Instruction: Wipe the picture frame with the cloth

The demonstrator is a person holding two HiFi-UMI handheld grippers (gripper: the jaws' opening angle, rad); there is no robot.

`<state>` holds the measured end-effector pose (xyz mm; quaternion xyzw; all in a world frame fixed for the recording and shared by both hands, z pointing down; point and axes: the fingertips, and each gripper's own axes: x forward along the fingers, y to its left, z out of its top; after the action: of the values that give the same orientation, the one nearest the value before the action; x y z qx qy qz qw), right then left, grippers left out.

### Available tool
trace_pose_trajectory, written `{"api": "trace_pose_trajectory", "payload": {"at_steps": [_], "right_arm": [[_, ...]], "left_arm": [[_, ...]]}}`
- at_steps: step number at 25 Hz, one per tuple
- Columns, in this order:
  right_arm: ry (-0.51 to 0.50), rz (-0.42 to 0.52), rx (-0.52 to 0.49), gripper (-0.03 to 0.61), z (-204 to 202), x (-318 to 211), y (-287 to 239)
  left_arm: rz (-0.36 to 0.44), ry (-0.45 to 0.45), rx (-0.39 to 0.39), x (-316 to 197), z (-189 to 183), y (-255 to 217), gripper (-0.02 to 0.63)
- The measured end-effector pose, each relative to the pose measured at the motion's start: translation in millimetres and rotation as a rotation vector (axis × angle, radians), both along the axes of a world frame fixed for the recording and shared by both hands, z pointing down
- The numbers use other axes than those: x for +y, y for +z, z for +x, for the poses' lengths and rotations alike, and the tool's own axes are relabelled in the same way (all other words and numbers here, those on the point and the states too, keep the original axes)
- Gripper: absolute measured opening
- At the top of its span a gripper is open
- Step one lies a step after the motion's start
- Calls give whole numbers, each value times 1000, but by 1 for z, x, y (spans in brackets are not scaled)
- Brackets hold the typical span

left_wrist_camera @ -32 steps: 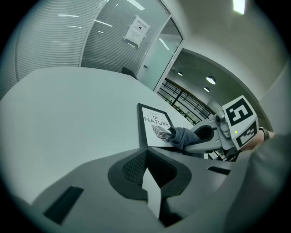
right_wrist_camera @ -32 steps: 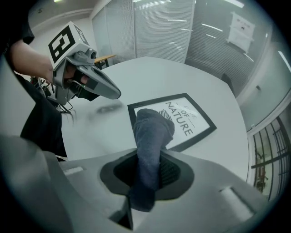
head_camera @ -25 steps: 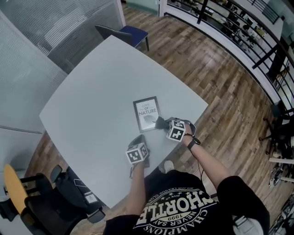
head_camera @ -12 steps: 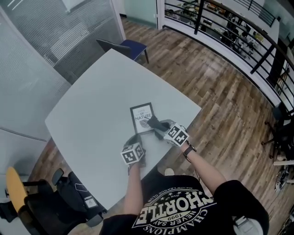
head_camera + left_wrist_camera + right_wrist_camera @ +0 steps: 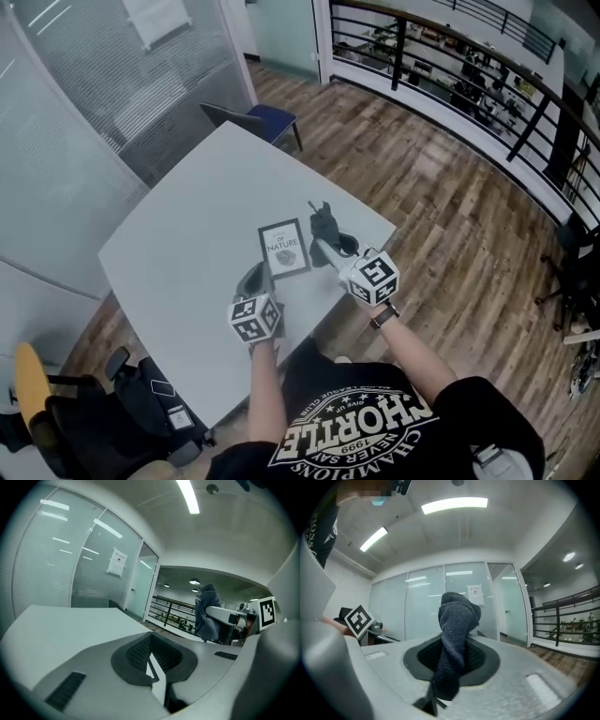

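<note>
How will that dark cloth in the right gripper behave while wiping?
Likely soft and floppy: the cloth bunches and folds over where the right gripper clamps it. Probably light, and its fuzzy pile looks unlikely to slip.

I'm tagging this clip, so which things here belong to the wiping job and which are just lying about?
Job: picture frame on the table; cloth pinched in the right gripper; left gripper beside the frame.
Lying about: blue chair; yellow chair.
</note>
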<state>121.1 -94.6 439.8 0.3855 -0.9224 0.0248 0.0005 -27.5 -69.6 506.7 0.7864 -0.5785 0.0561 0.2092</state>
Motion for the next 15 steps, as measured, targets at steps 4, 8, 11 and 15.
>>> {"api": "trace_pose_trajectory", "payload": {"at_steps": [4,8,11,15], "right_arm": [[43,102,-27,72,17,21,-38],[81,135,7,74,29,47,-45],[114,124,25,74,40,62,-44],[171,99,49,72,51,72,-41]], "left_arm": [[96,-26,-17,16,5,-37,6],[171,-39,-59,37,13,-60,5],[215,-42,-92,51,23,-73,5],[263,-45,-112,61,32,-85,5]]}}
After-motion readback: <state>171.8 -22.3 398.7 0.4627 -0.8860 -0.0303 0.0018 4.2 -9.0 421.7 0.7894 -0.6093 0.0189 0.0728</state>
